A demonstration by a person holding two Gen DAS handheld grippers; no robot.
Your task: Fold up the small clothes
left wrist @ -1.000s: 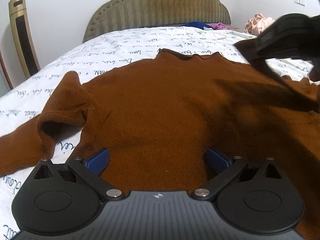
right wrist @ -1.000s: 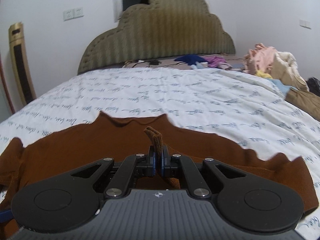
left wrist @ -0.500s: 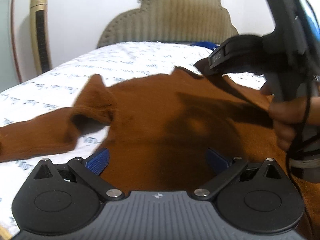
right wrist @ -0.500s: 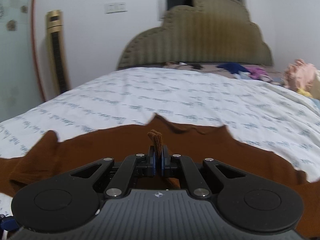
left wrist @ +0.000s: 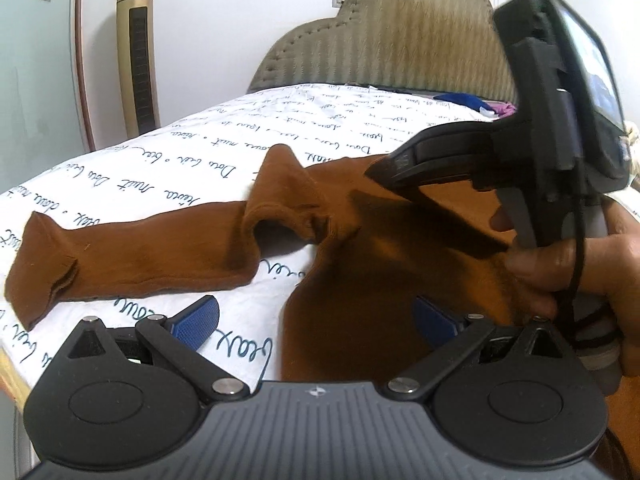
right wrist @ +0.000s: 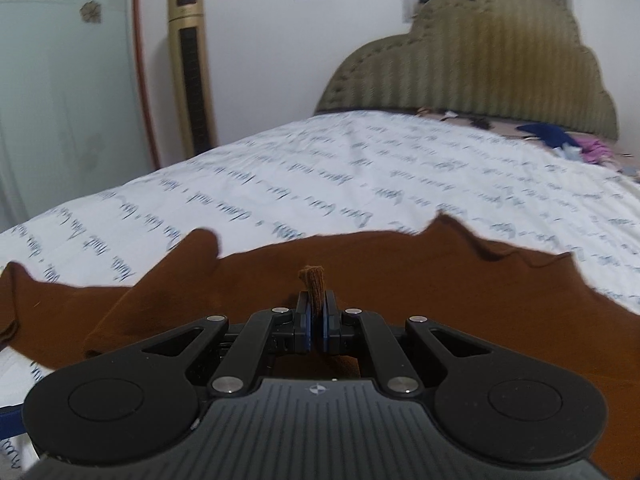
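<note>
A brown sweater (left wrist: 360, 280) lies spread on the bed, its left sleeve (left wrist: 132, 252) stretched out flat to the left. My left gripper (left wrist: 316, 320) hovers open over the sweater's lower left edge, blue pads wide apart and nothing between them. My right gripper (right wrist: 316, 320) is shut on a pinched fold of the brown cloth (right wrist: 314, 284), which sticks up between the pads. In the left wrist view the right gripper (left wrist: 380, 172) hangs above the sweater's body, held by a hand (left wrist: 580, 264), with cloth trailing down from it.
The white sheet (left wrist: 200, 168) printed with dark script covers the bed up to an olive padded headboard (left wrist: 400, 40). A gold tower unit (left wrist: 138, 52) stands by the wall at left. Loose clothes (right wrist: 560, 136) lie near the headboard. The bed's edge (left wrist: 12, 376) runs at lower left.
The right gripper has carried its pinched cloth leftward over the sweater's body. The left gripper, still open, has shifted left, bringing the whole left sleeve into its view.
</note>
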